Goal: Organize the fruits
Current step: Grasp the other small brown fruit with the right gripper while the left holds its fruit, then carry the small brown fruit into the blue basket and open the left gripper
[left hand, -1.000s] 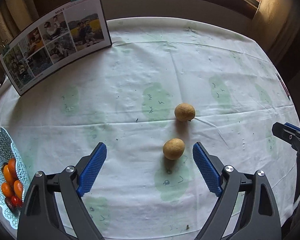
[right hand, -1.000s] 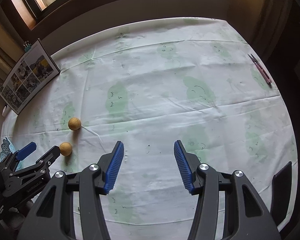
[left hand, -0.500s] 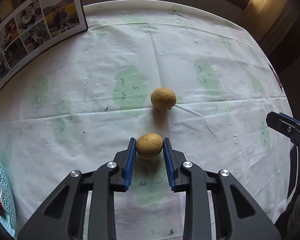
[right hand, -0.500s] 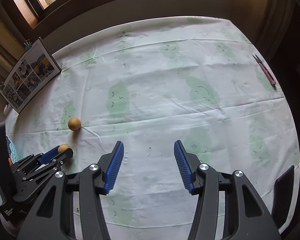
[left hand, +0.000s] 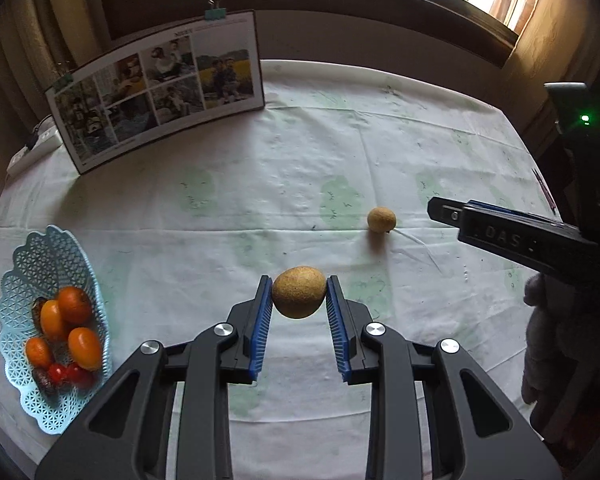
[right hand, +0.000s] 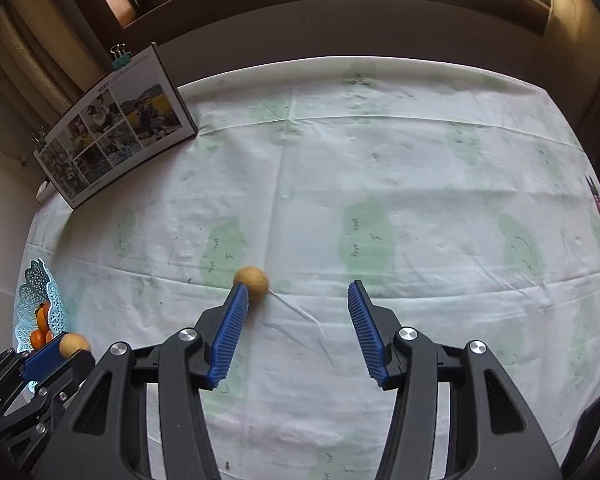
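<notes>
Two brown round fruits are in play on the white tablecloth (left hand: 300,140) with its pale green prints; one, the held fruit (left hand: 299,291), is pinched between the blue pads of the left gripper (left hand: 299,294) and appears lifted clear of the cloth, with its shadow falling below it; the right wrist view shows the same fruit (right hand: 73,344) at the tip of that gripper, close to the basket; the other fruit (left hand: 381,219) lies on the cloth further out and to the right, well apart from the first; in the right wrist view this loose fruit (right hand: 252,282) sits just past the tip of the left-hand pad of the right gripper (right hand: 298,294), whose jaws are spread wide with nothing between them; whether the pad touches it cannot be told; a light blue lattice basket (left hand: 40,256) stands near the left edge of the table, holding several orange fruits (left hand: 74,304) and a few small red ones (left hand: 66,373); a board of photographs (left hand: 160,88) leans upright at the far left.
</notes>
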Tool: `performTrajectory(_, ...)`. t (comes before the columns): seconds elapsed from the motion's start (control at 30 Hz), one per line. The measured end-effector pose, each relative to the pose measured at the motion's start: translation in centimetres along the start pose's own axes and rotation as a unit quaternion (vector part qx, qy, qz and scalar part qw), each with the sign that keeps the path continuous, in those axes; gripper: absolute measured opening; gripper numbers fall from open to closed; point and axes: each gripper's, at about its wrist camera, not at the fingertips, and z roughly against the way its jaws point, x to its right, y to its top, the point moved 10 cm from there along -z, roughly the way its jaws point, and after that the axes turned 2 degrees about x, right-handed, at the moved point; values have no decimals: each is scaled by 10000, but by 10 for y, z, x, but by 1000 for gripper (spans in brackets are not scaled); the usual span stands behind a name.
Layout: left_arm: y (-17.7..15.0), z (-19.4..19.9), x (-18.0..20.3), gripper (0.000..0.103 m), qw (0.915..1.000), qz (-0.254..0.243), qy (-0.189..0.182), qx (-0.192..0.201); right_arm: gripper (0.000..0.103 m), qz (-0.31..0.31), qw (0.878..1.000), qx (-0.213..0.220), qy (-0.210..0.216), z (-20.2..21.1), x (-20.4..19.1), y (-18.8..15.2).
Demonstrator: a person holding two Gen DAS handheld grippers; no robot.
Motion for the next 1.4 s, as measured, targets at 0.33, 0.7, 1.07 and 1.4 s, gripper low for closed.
performTrajectory(0.33,-20,45,-67,28,9967,482,611,244,50,352,9989,-296,-21,-49,-38,0)
performTrajectory(0.7,-44,55,-130,28,9885,1108,1015,177,28,343,9977,-542,-204,-66,-41,-13)
performTrajectory(1.07,-71,67,-195,28,9769,1659,1339,148,28,418,9982,-313,298,-16,-94,-9)
performTrajectory(1.4,-98,59,-229,28,9706,1961,1393,31,27,1162,9883,43,983,34,-190,-21)
